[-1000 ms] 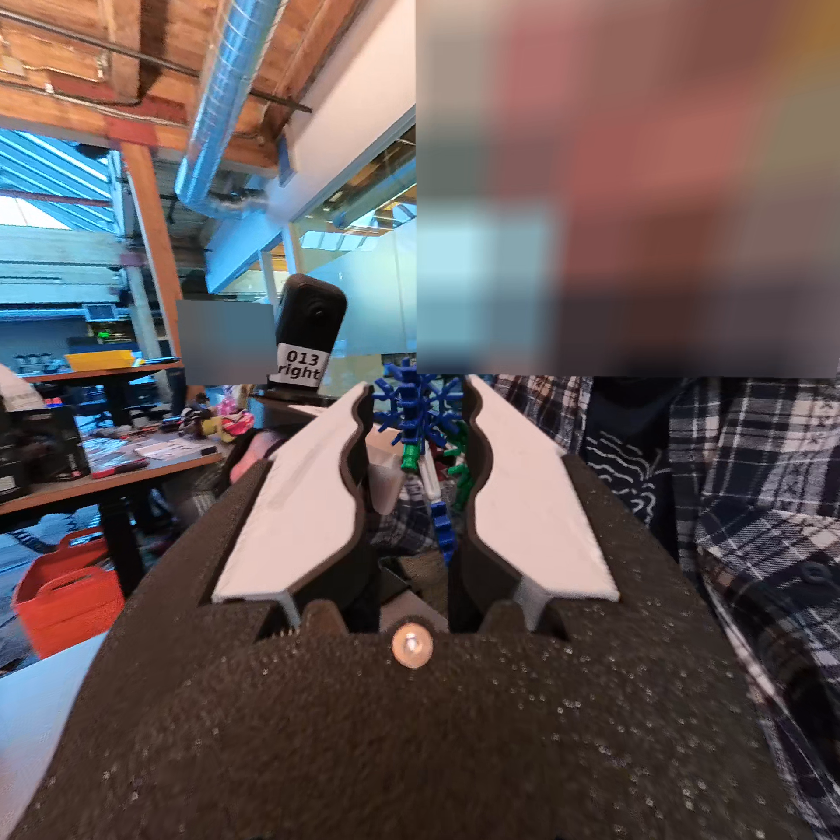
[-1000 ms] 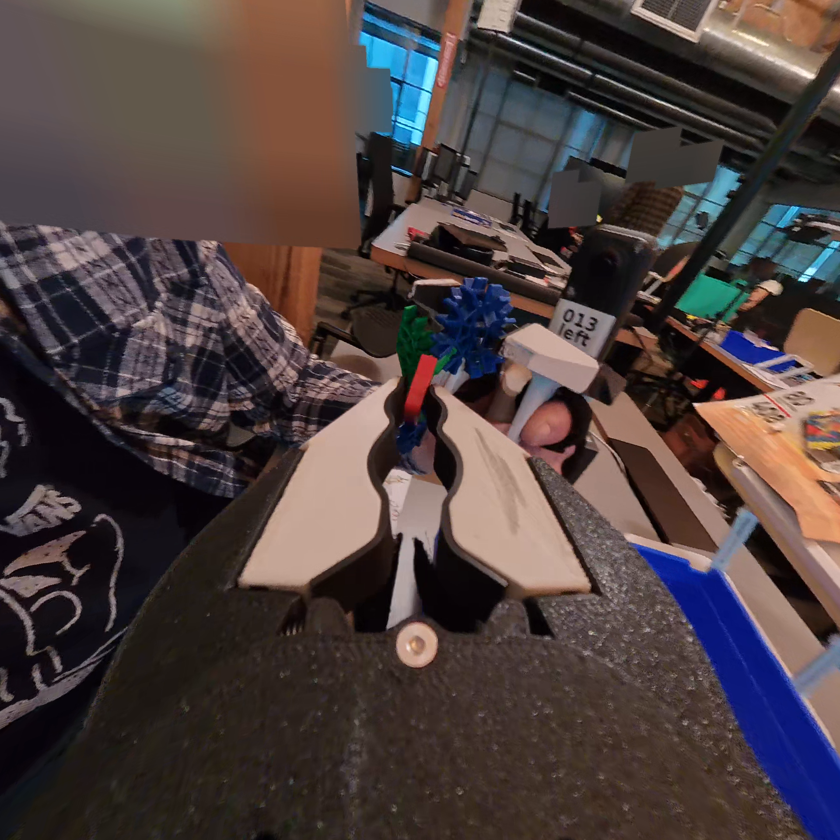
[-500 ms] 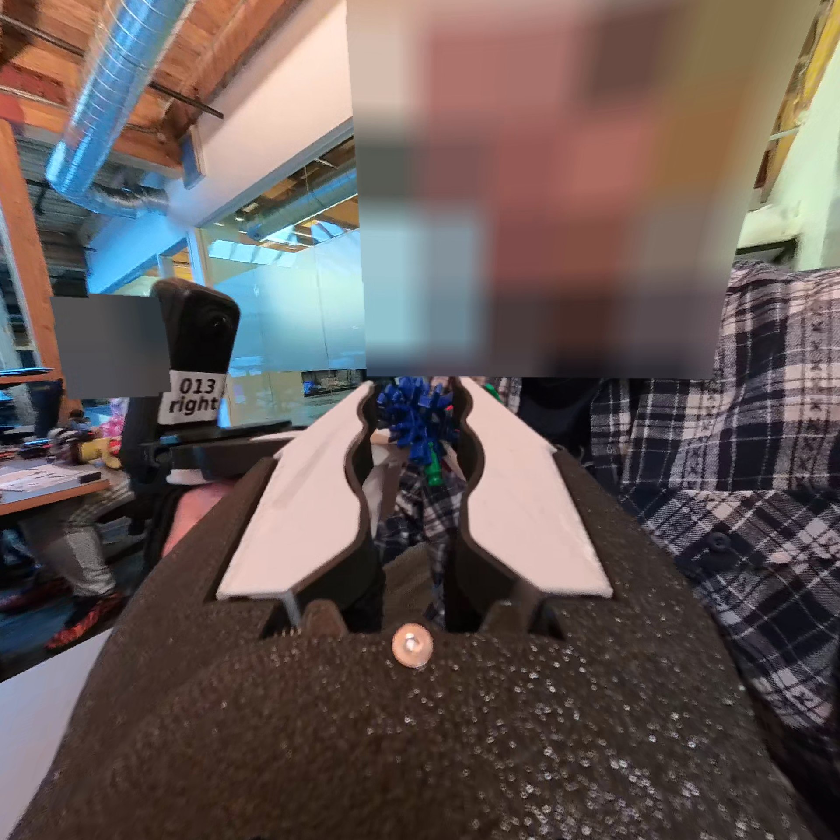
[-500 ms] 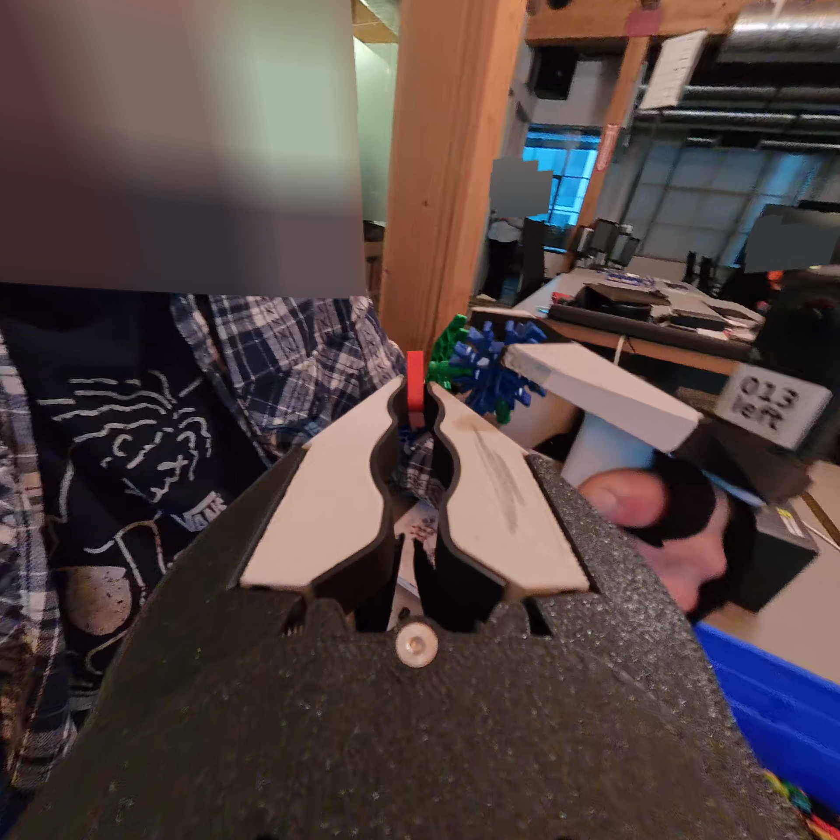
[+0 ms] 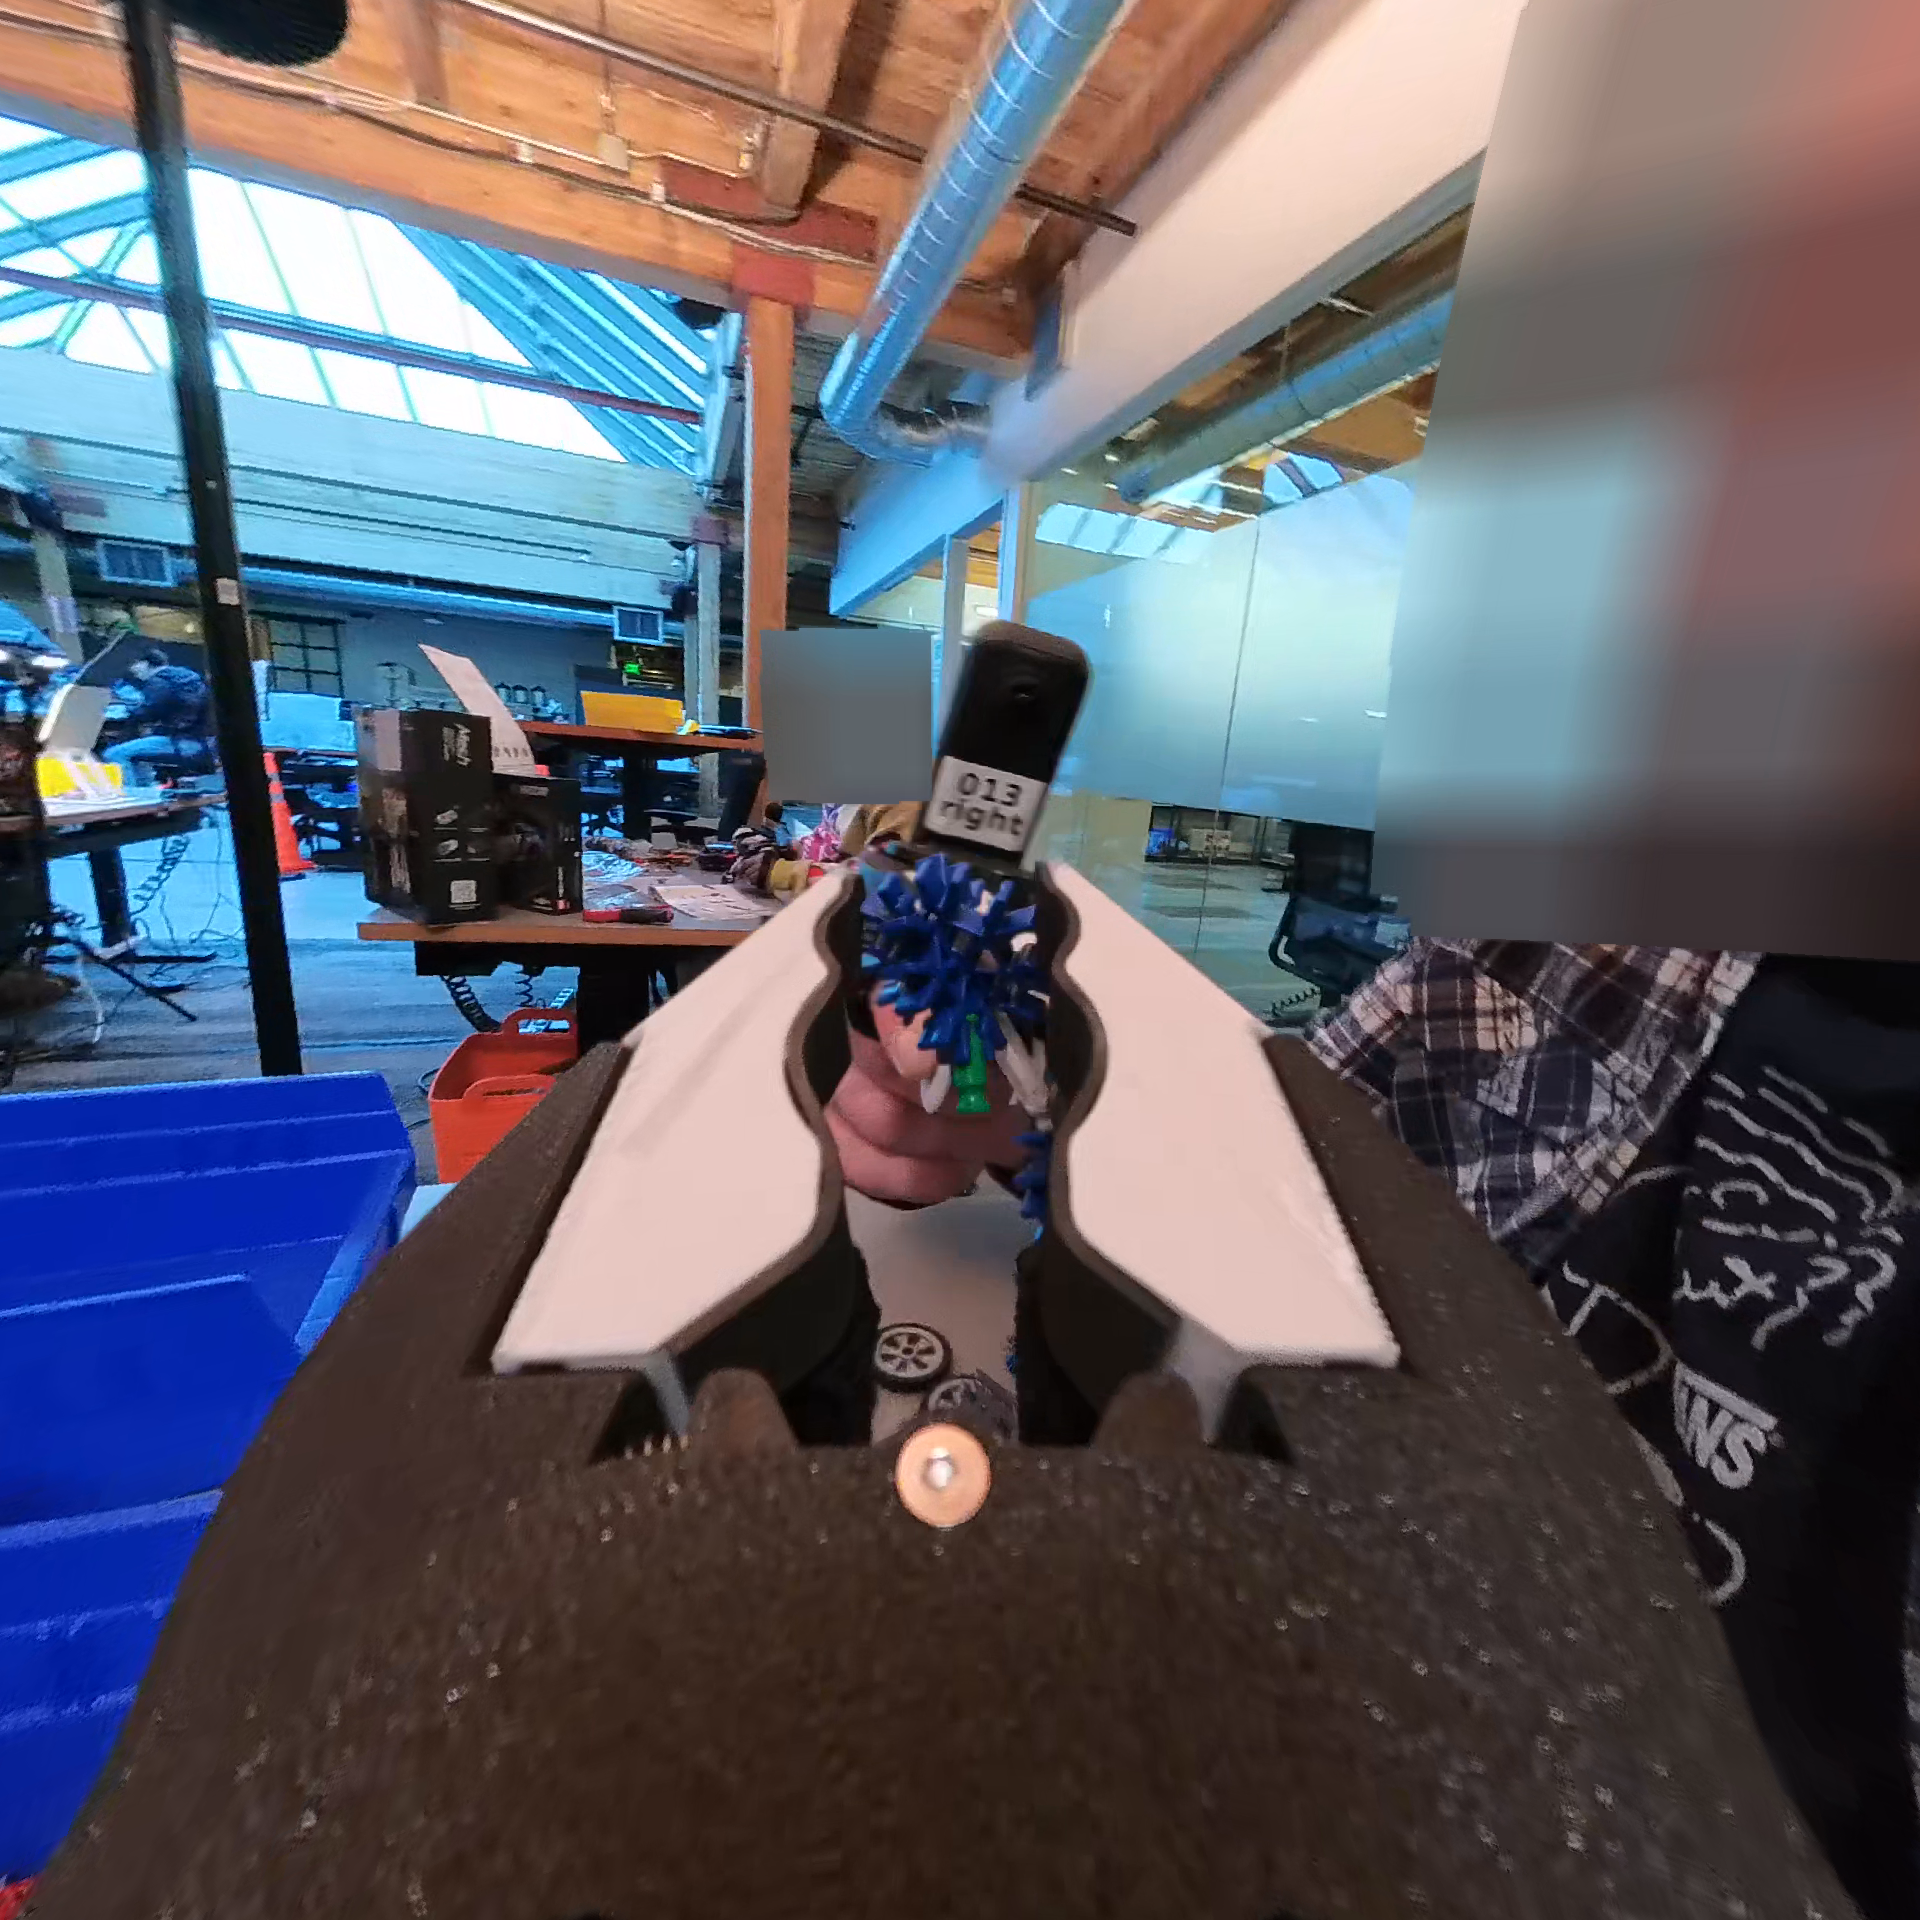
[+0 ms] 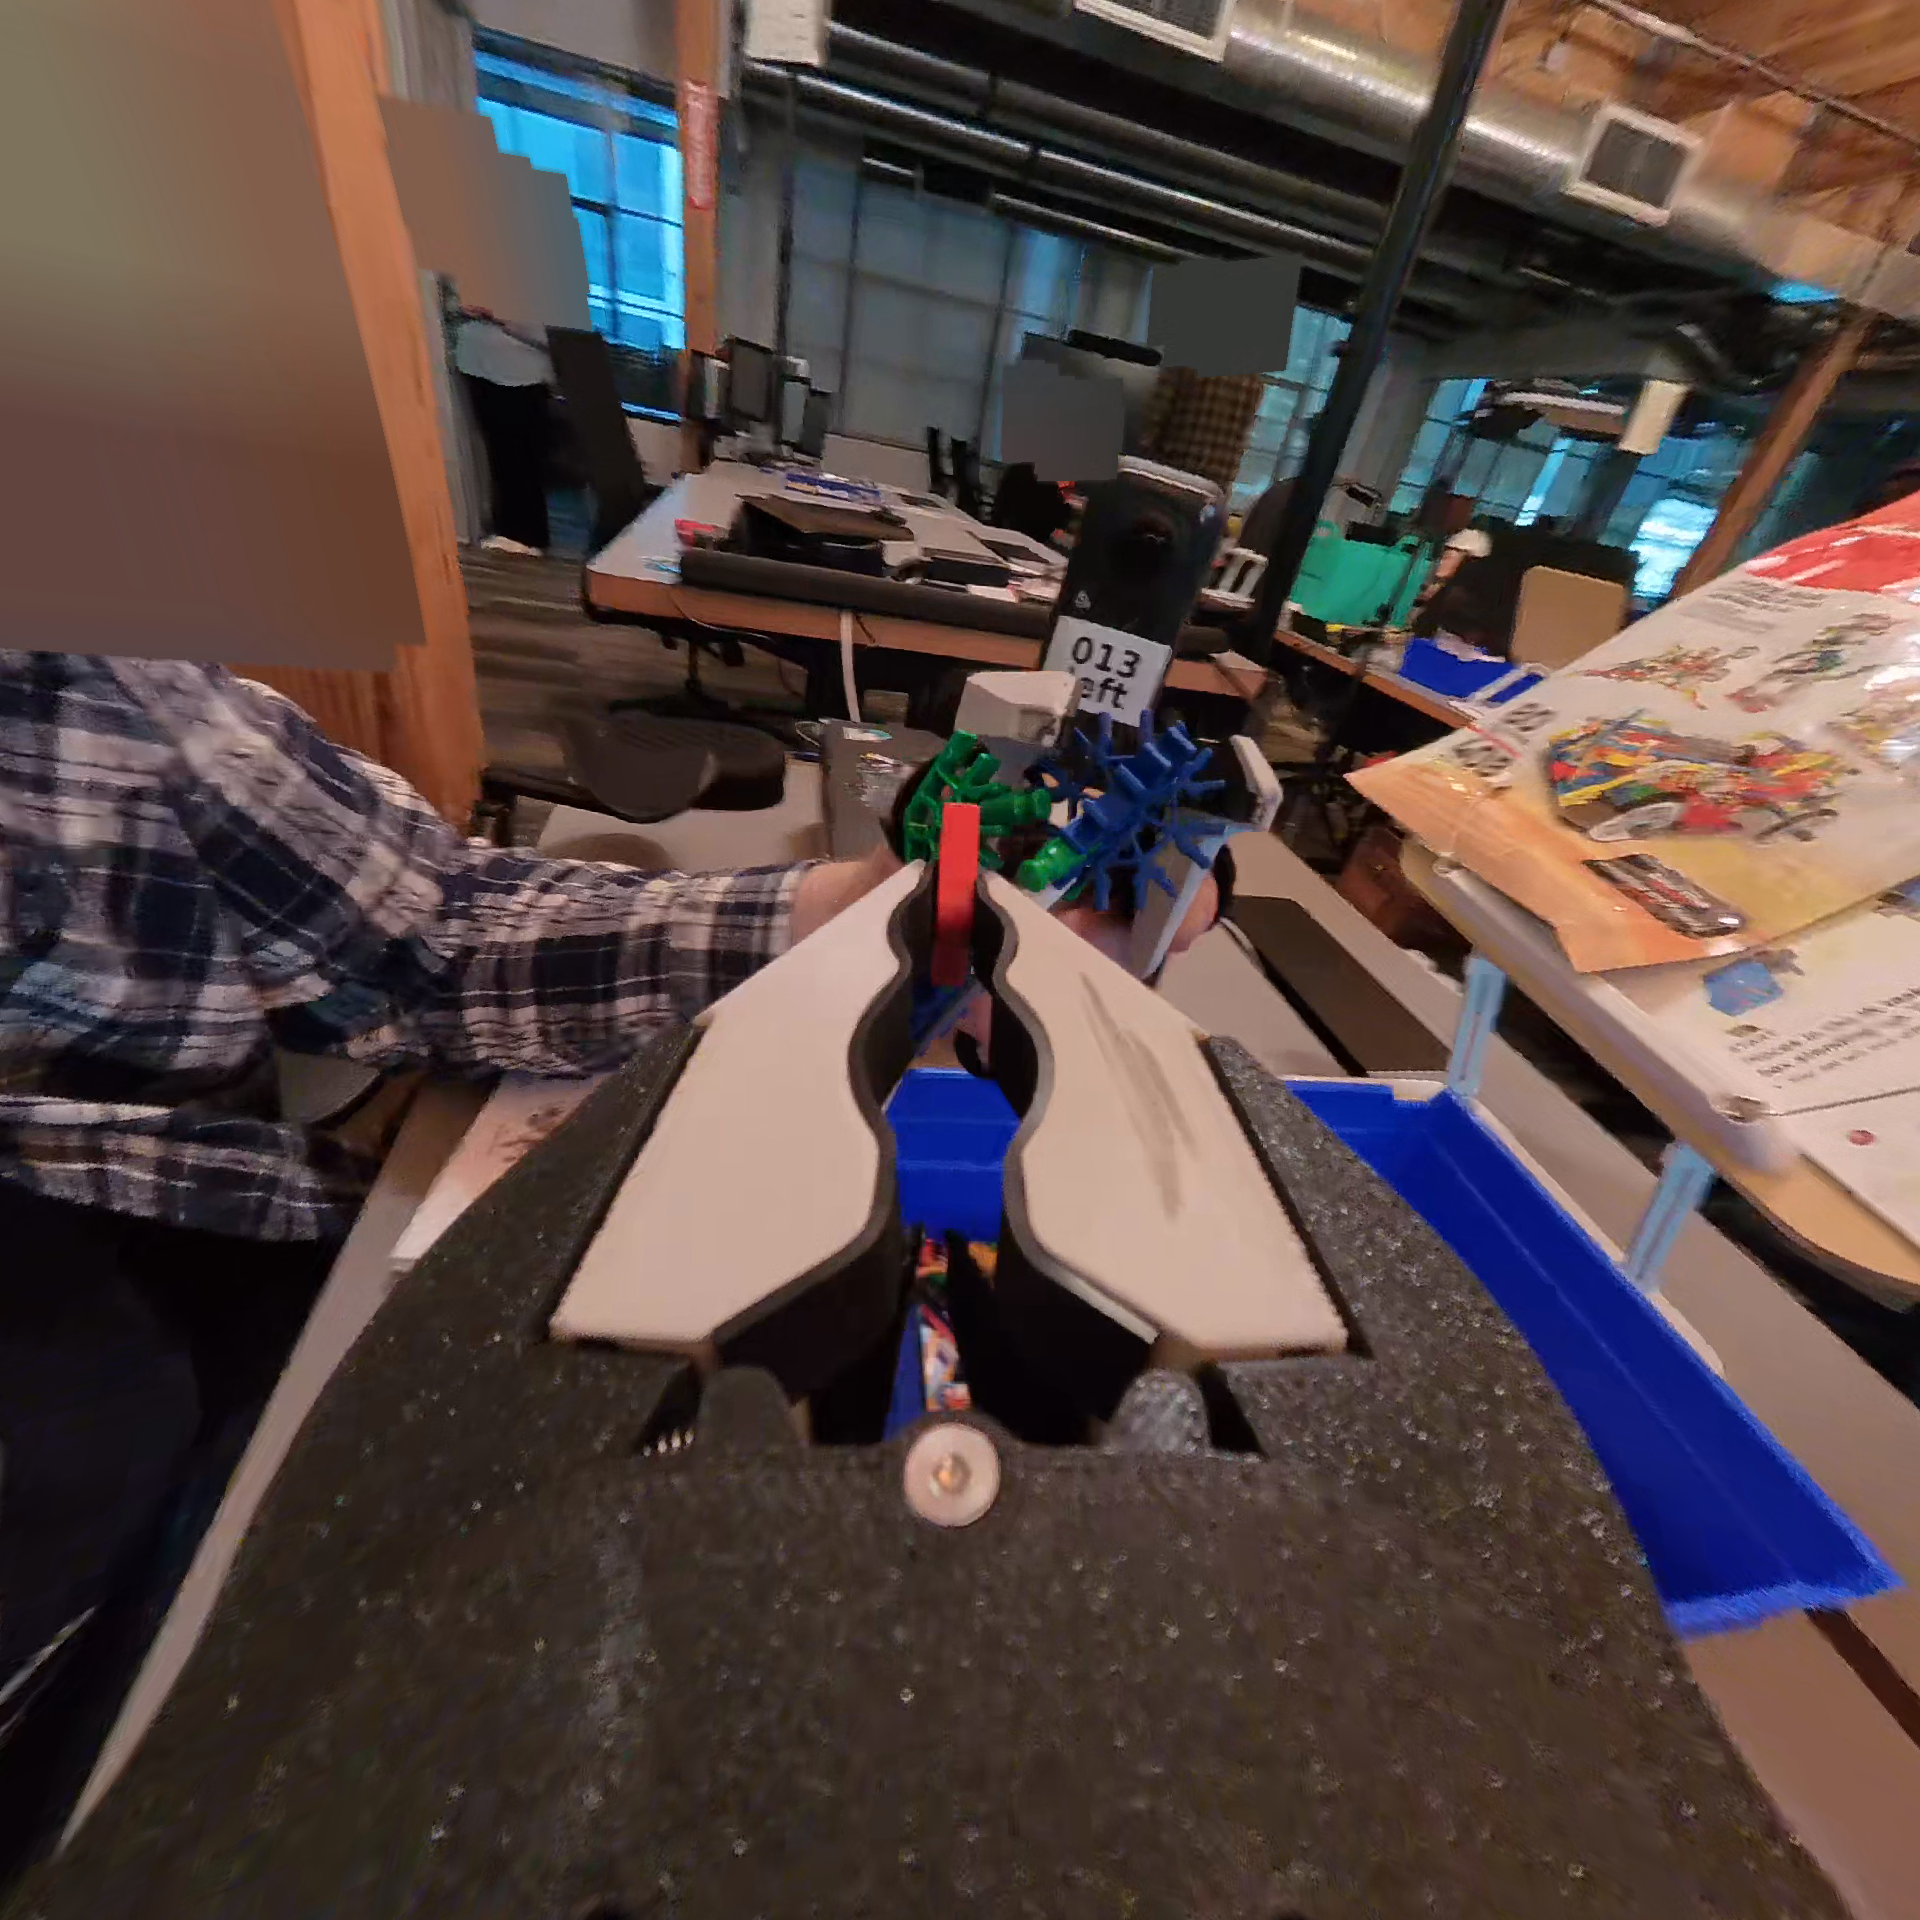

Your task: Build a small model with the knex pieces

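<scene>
Left tongs (image 5: 948,883) clenched around a bunch of blue spiky plastic wheel pieces (image 5: 951,966), one white finger on each side of it. Looks like two blue spiky pieces in the bunch, but hard to count. One short green plastic peg (image 5: 971,1081) poking down out of the bunch, with thin white plastic sticks (image 5: 1023,1070) beside it.

Right tongs (image 6: 951,878) pinched nearly closed on one flat red plastic stick (image 6: 956,894), standing upright between the two tips. Just behind the red stick, one green fan-shaped plastic piece (image 6: 935,800), and past that the same blue spiky bunch, held by the other tongs. All joined up as one small toy, held up in the air between the two pairs of tongs, above the grey counter (image 5: 935,1268).

One bare hand (image 5: 904,1122) behind the toy in the left wrist view, holding the right tongs. One black camera with a white label (image 5: 1008,748) sticking up above that hand.

Down on the counter, seen through the gap of the left tongs: two small black toy wheels with grey hubs (image 5: 912,1351), close together.

One blue plastic bin (image 6: 1558,1299) on the counter under the right tongs, with bright little bits inside. One printed picture sheet in a clear bag (image 6: 1714,779) propped up on a stand past the bin. One sleeve of a blue and white checked shirt (image 6: 312,914) reaching across.
</scene>
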The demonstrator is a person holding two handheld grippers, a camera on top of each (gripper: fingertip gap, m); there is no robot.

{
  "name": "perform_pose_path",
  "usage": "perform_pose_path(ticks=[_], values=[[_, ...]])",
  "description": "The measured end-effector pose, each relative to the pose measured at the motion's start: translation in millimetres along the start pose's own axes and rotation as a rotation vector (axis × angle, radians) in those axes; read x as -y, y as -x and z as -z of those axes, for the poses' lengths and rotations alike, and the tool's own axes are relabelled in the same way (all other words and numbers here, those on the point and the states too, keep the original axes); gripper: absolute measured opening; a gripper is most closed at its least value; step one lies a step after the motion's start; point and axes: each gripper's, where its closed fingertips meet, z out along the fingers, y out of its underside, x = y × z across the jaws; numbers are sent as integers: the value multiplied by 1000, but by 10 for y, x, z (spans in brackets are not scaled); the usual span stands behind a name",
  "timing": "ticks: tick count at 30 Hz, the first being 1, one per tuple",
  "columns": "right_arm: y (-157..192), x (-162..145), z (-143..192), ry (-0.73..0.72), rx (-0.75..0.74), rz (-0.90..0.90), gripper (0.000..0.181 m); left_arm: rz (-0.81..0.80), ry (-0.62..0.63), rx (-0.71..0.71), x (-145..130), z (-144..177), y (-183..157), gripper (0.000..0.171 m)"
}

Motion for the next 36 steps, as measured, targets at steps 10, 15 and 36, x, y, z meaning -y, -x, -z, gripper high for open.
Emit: perform_pose_path(ticks=[10, 15, 36], values=[[-124, -136, -176, 312, -308, 430, 3, 57, 32, 168, -46, 34, 297, 25], [-173, -230, -208, 389, -349, 515, 4, 56, 76, 256, -103, 84, 435, 24], [-417, -329, 101, 295, -377, 256, 4, 127, 200, 459, -231, 307, 769, 32]])
